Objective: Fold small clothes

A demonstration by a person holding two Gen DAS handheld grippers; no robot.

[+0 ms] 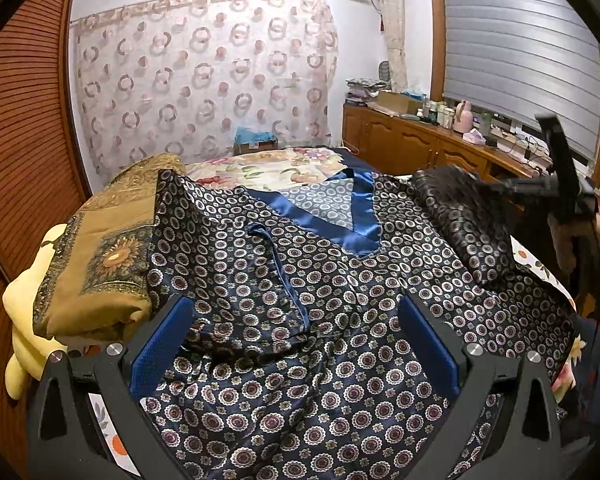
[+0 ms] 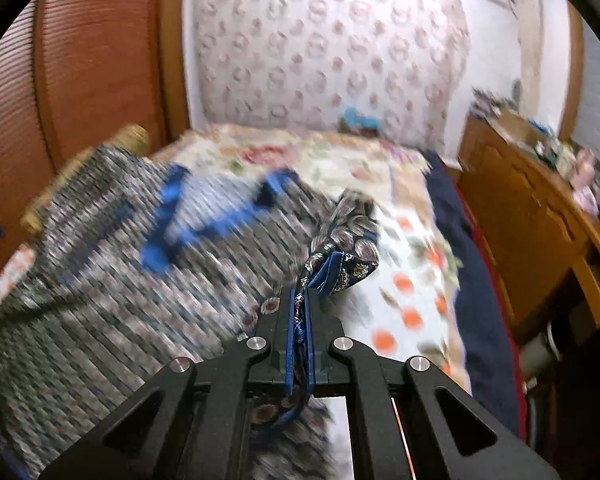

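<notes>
A navy satin top [image 1: 340,272] with a ring pattern and a blue V-neck trim [image 1: 360,216] lies spread on the bed. Its left sleeve [image 1: 252,280] is folded inward over the body. My left gripper [image 1: 296,308] hovers open above the lower body of the top, with nothing pressed between its blue pads [image 1: 160,344]. My right gripper [image 2: 300,292] is shut on the cuff of the right sleeve [image 2: 348,256], which bunches up past the fingertips. In the left wrist view that raised sleeve [image 1: 460,208] hangs blurred at the right. The right wrist view of the top [image 2: 140,280] is motion-blurred.
A folded brown-gold blanket [image 1: 100,264] and a yellow cloth [image 1: 20,320] lie at the bed's left edge. The floral bedsheet [image 1: 260,168] shows beyond the top. A wooden cabinet [image 1: 412,140] with bottles runs along the right. A louvred wardrobe [image 1: 20,140] stands on the left.
</notes>
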